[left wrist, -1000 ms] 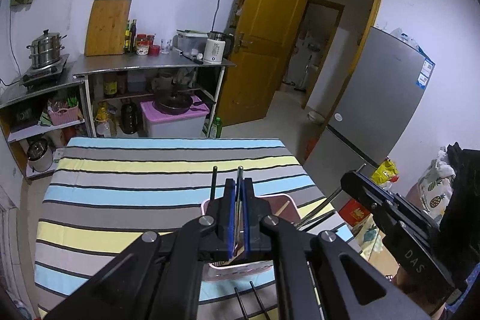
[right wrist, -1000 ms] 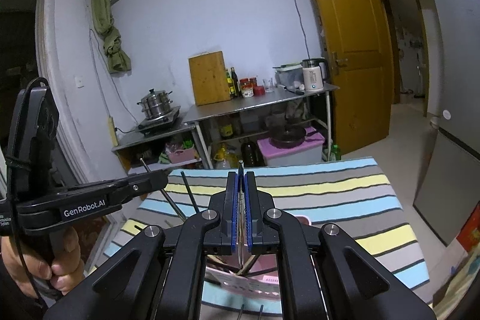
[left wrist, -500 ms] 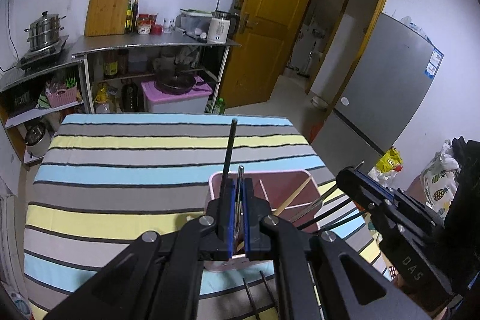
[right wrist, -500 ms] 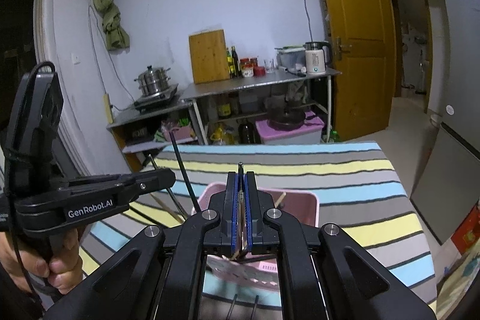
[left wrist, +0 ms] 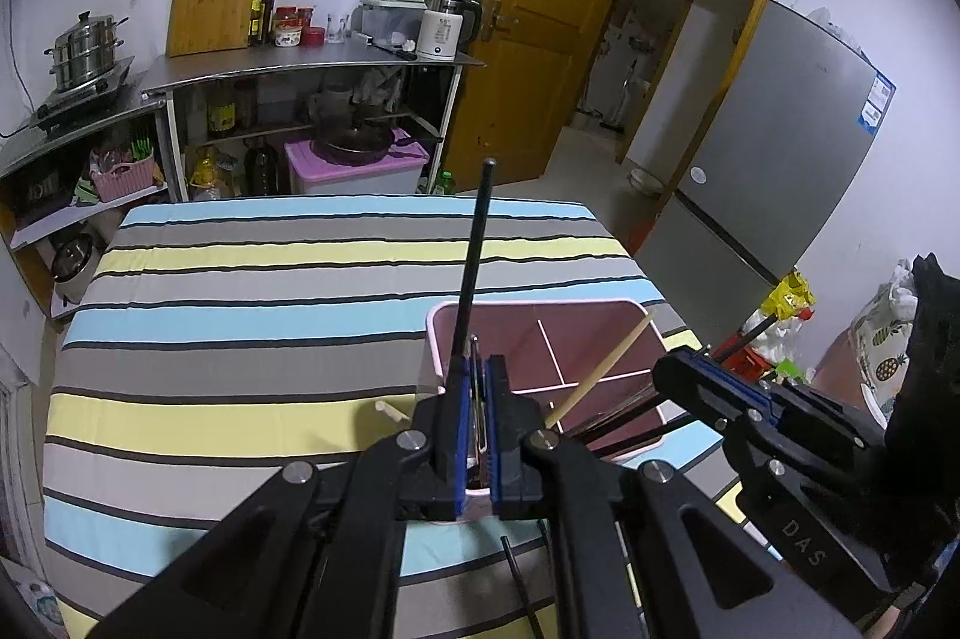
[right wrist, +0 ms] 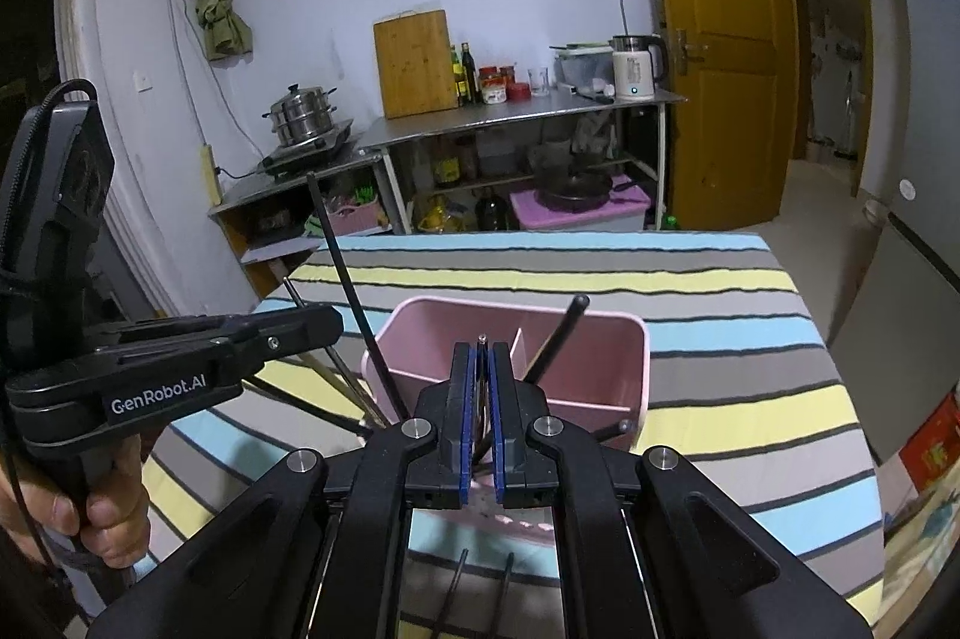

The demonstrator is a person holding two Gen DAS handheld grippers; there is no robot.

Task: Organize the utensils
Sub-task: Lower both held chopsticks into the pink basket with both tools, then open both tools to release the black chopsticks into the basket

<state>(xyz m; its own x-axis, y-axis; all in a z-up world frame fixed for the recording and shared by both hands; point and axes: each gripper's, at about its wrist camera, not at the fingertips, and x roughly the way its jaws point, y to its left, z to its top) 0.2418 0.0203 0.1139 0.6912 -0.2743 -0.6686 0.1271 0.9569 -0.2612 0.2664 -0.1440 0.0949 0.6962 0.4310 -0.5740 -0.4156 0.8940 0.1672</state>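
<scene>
Utensils: each gripper's fingers are clamped on a bundle of chopsticks, left gripper and right gripper above the pink holder on the striped worktop. A tilted release could spill sticks over the rim.

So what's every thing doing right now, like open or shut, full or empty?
Left gripper: jaws shut on thin utensils.
Right gripper: jaws shut on thin utensils.
Pink basket: upright, chopsticks inside.
Wooden chopstick: leaning in the basket.
Yellow door: open.
Fridge: shut.
</scene>
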